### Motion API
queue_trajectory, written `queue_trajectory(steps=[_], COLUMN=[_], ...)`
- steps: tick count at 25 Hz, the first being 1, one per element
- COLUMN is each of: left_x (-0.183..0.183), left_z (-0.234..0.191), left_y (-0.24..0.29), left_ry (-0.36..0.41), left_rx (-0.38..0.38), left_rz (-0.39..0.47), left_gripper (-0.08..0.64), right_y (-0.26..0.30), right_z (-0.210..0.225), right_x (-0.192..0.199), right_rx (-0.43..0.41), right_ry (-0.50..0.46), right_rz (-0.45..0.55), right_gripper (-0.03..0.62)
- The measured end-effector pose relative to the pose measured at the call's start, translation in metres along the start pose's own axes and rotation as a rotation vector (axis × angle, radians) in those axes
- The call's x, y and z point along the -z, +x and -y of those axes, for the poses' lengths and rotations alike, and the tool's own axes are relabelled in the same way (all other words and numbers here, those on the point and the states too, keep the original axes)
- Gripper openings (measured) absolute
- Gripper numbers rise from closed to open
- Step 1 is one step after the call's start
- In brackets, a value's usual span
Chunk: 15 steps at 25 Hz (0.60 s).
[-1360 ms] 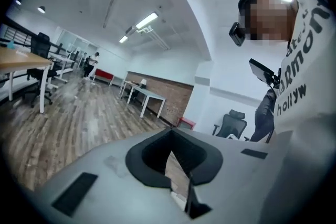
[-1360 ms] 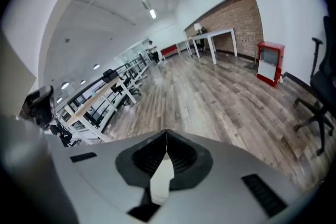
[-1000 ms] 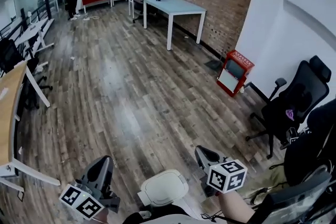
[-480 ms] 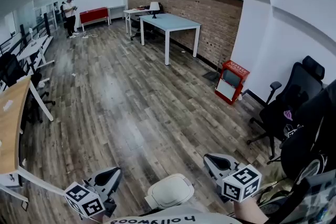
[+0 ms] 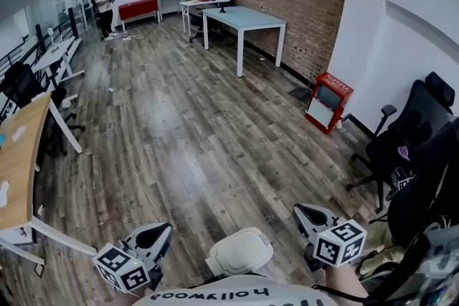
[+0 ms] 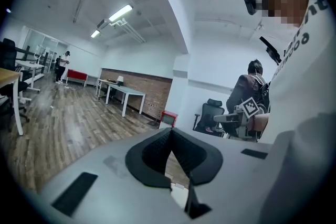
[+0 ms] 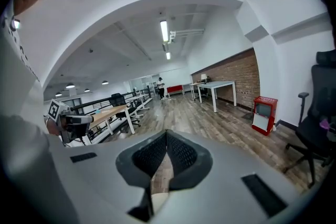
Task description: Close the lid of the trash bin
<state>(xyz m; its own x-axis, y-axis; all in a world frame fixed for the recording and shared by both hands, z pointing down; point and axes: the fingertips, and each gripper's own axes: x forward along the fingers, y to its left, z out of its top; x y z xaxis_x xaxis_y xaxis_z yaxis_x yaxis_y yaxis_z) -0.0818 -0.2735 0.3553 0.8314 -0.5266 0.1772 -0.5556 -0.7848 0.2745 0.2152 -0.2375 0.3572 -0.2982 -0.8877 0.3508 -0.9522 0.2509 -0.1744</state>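
The trash bin (image 5: 239,252) sits on the floor between the left gripper (image 5: 153,233) and the right gripper (image 5: 310,214). Both are pressed together and hold nothing. It is best to push the lid down softly from the top. A shirt hides the bin's near part, so I cannot tell if the lid is up.

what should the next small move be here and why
Probably swing the right gripper inward over the white bin lid, ready to press down. It and the left gripper flank the lid without touching it, jaws together and empty. How far the lid stands open is hard to tell from above.
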Motion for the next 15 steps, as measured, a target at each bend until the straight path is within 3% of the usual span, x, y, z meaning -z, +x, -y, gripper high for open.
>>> queue_trajectory(steps=[15], left_x=[0.004], left_z=[-0.013], left_y=[-0.004], left_ry=[-0.039], left_rx=[-0.036], left_rz=[-0.004], left_gripper=[0.005], right_y=[0.025], right_z=[-0.005], right_x=[0.003], right_rx=[-0.048], right_ry=[-0.037], right_rz=[-0.047], right_gripper=[0.009])
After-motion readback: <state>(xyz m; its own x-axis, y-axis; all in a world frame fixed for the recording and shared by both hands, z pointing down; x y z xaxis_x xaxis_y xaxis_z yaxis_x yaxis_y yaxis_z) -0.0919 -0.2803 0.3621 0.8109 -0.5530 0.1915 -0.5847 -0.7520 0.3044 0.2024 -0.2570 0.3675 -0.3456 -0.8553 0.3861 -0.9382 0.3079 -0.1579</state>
